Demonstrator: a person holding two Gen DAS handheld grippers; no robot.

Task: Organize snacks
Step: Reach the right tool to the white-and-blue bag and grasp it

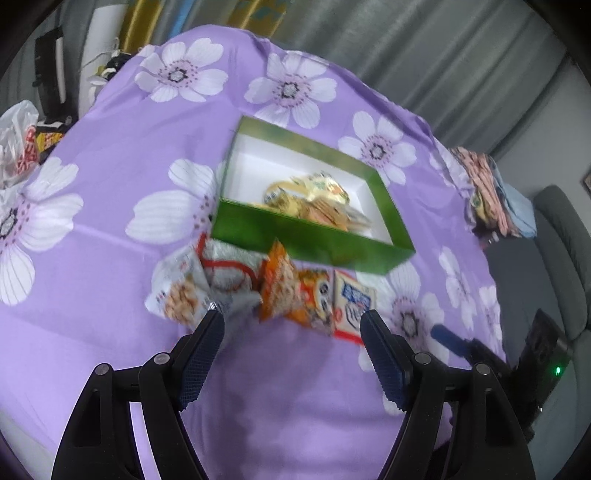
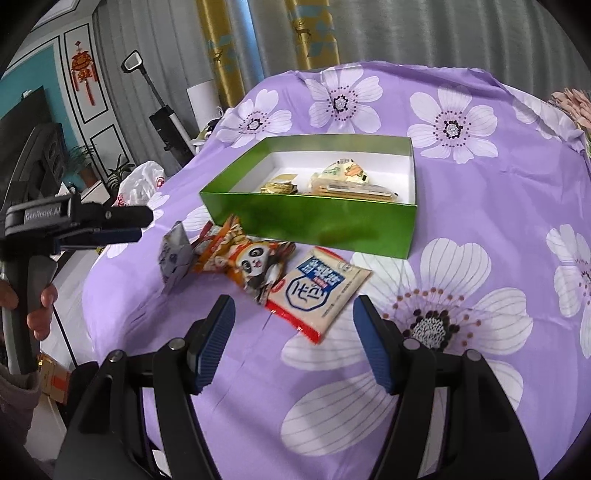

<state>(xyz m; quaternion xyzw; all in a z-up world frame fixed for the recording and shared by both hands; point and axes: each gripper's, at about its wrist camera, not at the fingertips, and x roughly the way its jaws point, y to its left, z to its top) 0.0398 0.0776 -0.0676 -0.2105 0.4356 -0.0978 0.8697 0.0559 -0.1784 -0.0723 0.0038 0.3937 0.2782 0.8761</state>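
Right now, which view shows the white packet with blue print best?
The right wrist view: the white packet lies sharp and whole in front of the green box. In the left wrist view it is blurred and partly hidden by a finger.

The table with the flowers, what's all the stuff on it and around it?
Box: 1, green outside and white inside, middle of the table, open.
Snack packets in the box: several, gold and cream, exact count unclear.
White packet: 1, white with red edge and blue print, on the cloth in front of the box.
Orange packet: 1, orange with a panda, left of the white packet.
Silver packet: 1, silver-white, farthest left in the row.
Tablecloth: 1, purple with white flowers.
Plastic bag: 1, white, beyond the table's left edge.
Curtains: grey and gold, behind.
Left hand-held gripper: 1, black with blue pads, open.
Right hand-held gripper: 1, same colours, open.
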